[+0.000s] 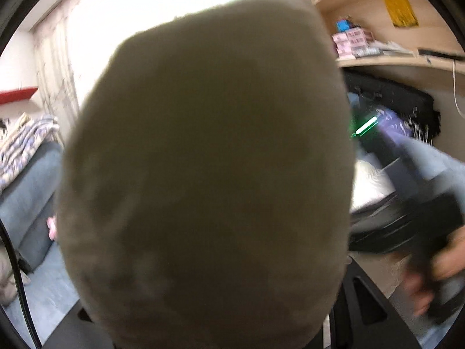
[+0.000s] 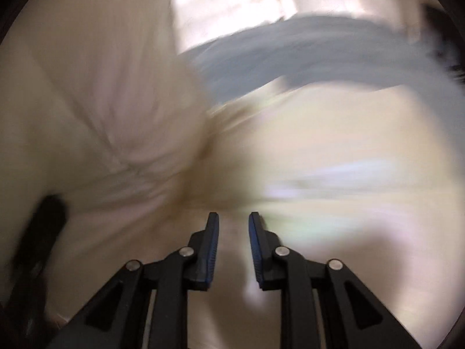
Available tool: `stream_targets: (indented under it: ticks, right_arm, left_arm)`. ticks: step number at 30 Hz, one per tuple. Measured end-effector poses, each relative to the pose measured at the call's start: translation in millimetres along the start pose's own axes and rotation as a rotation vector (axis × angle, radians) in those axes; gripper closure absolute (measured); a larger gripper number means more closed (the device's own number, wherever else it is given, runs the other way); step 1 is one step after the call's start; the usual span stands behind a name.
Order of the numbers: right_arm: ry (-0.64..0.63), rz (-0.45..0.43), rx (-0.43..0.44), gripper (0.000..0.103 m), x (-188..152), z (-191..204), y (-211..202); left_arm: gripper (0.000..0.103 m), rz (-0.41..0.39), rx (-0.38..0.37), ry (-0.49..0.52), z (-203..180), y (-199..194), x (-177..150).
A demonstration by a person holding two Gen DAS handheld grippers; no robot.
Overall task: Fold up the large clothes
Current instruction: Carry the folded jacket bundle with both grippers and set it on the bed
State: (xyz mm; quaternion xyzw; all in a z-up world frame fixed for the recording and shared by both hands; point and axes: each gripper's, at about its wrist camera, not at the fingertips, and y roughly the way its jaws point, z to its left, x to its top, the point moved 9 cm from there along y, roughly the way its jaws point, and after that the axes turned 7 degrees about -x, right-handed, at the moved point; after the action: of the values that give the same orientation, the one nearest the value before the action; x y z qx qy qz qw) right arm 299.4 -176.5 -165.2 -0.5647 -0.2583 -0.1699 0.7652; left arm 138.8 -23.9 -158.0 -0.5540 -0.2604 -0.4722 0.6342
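My right gripper (image 2: 233,226) hangs with jaws apart over the cream garment (image 2: 96,110), my left gripper's jaws are hidden behind draped cloth so I cannot tell their state, and a blind grab risks dropping the fabric.

Beige garment (image 1: 203,160) (bunched), close up

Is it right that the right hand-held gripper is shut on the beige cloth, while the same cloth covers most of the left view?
Not quite. In the right wrist view the right hand-held gripper is open, with a clear gap between its fingers and nothing pinched. The beige cloth does cover most of the left wrist view.
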Motion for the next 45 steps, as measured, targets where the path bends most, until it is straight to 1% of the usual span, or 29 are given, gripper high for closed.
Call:
stream_targets:
  ticks: [1,2,4,8,9,12,13,14,15,16,17,18,21,23,24,25,26,27,28,30,32,34,36,38,39,41,42,44,45]
  right_arm:
    - [0.035,-0.032,-0.048,0.075,-0.6,-19.8,-12.9]
    - [0.098,-0.06,-0.108,0.074,-4.6,-47.9,-27.7]
    - [0.226,-0.087,-0.181,0.074,-18.9,-97.9,-49.6]
    - [0.389,-0.109,-0.237,0.074,-49.1,-157.4,-72.0]
    - [0.421,-0.106,-0.256,0.074,-55.0,-169.6,-73.1]
    - [0.499,-0.1,-0.289,0.074,-69.2,-199.7,-73.0]
    - [0.526,-0.095,-0.296,0.074,-75.6,-206.4,-74.7]
    - [0.552,-0.093,-0.3,0.074,-69.0,-217.7,-66.6]
    - [0.573,-0.093,-0.306,0.074,-72.0,-225.2,-66.0]
    - [0.588,-0.092,-0.309,0.074,-74.9,-232.1,-65.5]
    - [0.599,-0.092,-0.304,0.074,-97.0,-227.2,-73.6]
    - [0.609,-0.09,-0.295,0.074,-103.4,-223.8,-74.2]
    - [0.615,-0.078,-0.291,0.074,-108.9,-223.2,-73.2]
    - [0.607,-0.078,-0.298,0.074,-109.4,-224.3,-69.5]
    - [0.603,-0.082,-0.299,0.074,-109.7,-223.9,-69.6]
    - [0.601,-0.085,-0.299,0.074,-107.7,-227.3,-67.5]
    - [0.6,-0.088,-0.298,0.074,-107.3,-228.2,-67.1]
    - [0.601,-0.089,-0.298,0.074,-107.5,-228.4,-67.4]
    - [0.602,-0.091,-0.297,0.074,-106.7,-229.6,-67.1]
    - [0.602,-0.097,-0.298,0.074,-106.2,-230.5,-68.0]
    - [0.598,-0.107,-0.302,0.074,-106.5,-226.7,-71.1]
    - [0.589,-0.119,-0.301,0.074,-105.1,-224.4,-73.7]
    - [0.579,-0.131,-0.306,0.074,-102.6,-222.1,-77.4]
    - [0.572,-0.144,-0.305,0.074,-100.2,-218.6,-82.0]
    - [0.572,-0.151,-0.3,0.074,-98.3,-216.3,-85.0]
    - [0.57,-0.165,-0.291,0.073,-94.2,-211.1,-91.4]
    - [0.565,-0.175,-0.28,0.072,-91.0,-206.9,-95.9]
    - [0.538,-0.194,-0.268,0.063,-85.0,-198.3,-104.9]
    - [0.512,-0.202,-0.269,0.061,-81.8,-192.7,-109.6]
  left_arm:
    - [0.074,0.007,0.004,0.023,1.8,-11.5,-8.9]
    - [0.074,0.014,0.005,0.045,-4.5,-9.5,-9.6]
    - [0.073,0.04,0.01,0.107,-22.1,-3.4,-11.2]
    - [0.072,0.098,0.003,0.251,-66.7,14.5,-21.5]
    - [0.071,0.122,0.004,0.314,-83.4,22.3,-29.1]
    - [0.067,0.15,0.03,0.461,-117.9,37.4,-51.5]
    - [0.066,0.143,0.053,0.514,-129.2,41.3,-58.2]
    - [0.065,0.134,0.071,0.552,-136.3,43.6,-63.0]
    - [0.065,0.123,0.091,0.593,-143.5,42.9,-71.1]
    - [0.065,0.112,0.104,0.623,-148.1,41.7,-77.7]
    - [0.065,0.102,0.113,0.645,-150.1,41.0,-83.3]
    - [0.065,0.096,0.121,0.66,-149.3,41.6,-87.5]
    - [0.062,0.075,0.148,0.697,-146.4,43.2,-92.7]
    - [0.057,0.067,0.138,0.69,-141.6,44.0,-94.5]
    - [0.05,0.067,0.118,0.678,-137.1,41.9,-96.9]
    - [0.046,0.069,0.098,0.668,-143.3,44.1,-89.0]
    - [0.038,0.073,0.069,0.654,-148.3,35.2,-88.8]
    - [0.029,0.08,0.023,0.634,-148.3,27.7,-90.8]
    - [0.023,0.085,-0.013,0.617,-144.1,28.3,-86.7]
    - [0.007,0.098,-0.108,0.575,-136.0,19.8,-87.1]
    - [0.001,0.117,-0.218,0.547,-133.5,8.5,-86.4]
    - [0.001,0.126,-0.3,0.53,-130.2,-5.7,-92.0]
    - [0.001,0.122,-0.354,0.512,-126.5,-17.9,-97.4]
    - [0.001,0.122,-0.409,0.467,-121.5,-34.2,-93.3]
    - [0.001,0.125,-0.436,0.441,-131.1,-39.9,-83.1]
    - [0.001,0.129,-0.485,0.38,-121.2,-56.5,-75.2]
    - [0.001,0.129,-0.505,0.354,-127.3,-65.1,-67.9]
    - [0.001,0.129,-0.536,0.287,-109.3,-79.3,-65.6]
    - [0.001,0.13,-0.54,0.26,-101.5,-87.3,-62.4]
